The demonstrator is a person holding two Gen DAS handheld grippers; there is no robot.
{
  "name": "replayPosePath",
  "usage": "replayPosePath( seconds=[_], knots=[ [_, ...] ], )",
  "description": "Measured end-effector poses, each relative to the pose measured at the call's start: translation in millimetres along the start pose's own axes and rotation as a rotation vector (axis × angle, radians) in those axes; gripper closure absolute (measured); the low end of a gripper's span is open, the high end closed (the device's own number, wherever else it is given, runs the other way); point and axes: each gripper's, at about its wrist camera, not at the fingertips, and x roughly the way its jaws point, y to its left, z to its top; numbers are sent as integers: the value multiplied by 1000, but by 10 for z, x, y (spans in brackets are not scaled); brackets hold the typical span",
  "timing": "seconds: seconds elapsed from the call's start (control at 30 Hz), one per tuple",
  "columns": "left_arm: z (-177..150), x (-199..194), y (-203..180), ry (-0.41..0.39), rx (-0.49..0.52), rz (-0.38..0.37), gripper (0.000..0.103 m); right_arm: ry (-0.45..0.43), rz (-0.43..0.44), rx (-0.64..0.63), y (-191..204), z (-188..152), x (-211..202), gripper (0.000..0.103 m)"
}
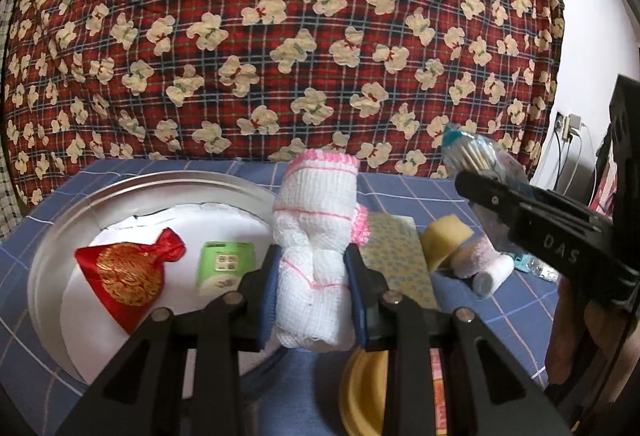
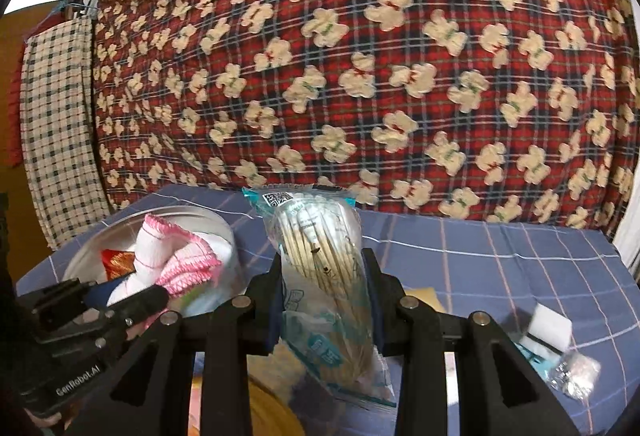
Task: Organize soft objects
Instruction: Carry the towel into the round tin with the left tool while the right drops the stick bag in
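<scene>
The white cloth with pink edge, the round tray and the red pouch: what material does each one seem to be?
White cloth: open-weave cotton or gauze, judging by its visible mesh and stitched pink hem. Round tray: probably metal, with a dull silver sheen on its rim. Red pouch: shiny satin-like fabric with gold embroidery, gathered at the neck.

Two wrist fisheye views, each looking forward and slightly downward along its own gripper's fingers, close over the blue checked tabletop (image 1: 460, 196); both share the metal tray (image 2: 208, 224) and bear-print blanket (image 1: 320, 36).
</scene>
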Motion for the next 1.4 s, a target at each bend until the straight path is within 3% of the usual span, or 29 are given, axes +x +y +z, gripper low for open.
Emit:
replayPosePath(
  seconds=[0.33,0.53,0.8,1.13,1.2,1.23,1.27,1.33,1.4],
  knots=[
    [232,-116,332,-29,-17,45,74,37,71,-33,306,310,206,66],
    [403,-88,622,-29,-19,118,74,138,126,-63,595,417,505,66],
    [560,143,987,64,-1,234,74,304,179,-83,956,414,958,66],
    [472,350,1217,160,-17,268,70,366,208,-74,1147,339,1141,65],
    [470,359,1240,166,-25,275,61,382,190,-76,1161,326,1170,60],
    [473,348,1248,162,-30,283,49,383,190,-79,1169,323,1169,54],
    [478,335,1256,156,-33,301,32,378,199,-80,1168,322,1156,47],
    [484,276,1269,129,-45,329,12,352,200,-71,1133,327,1075,41],
    [487,212,1265,104,-53,335,10,324,197,-63,1076,336,982,39]
  ],
)
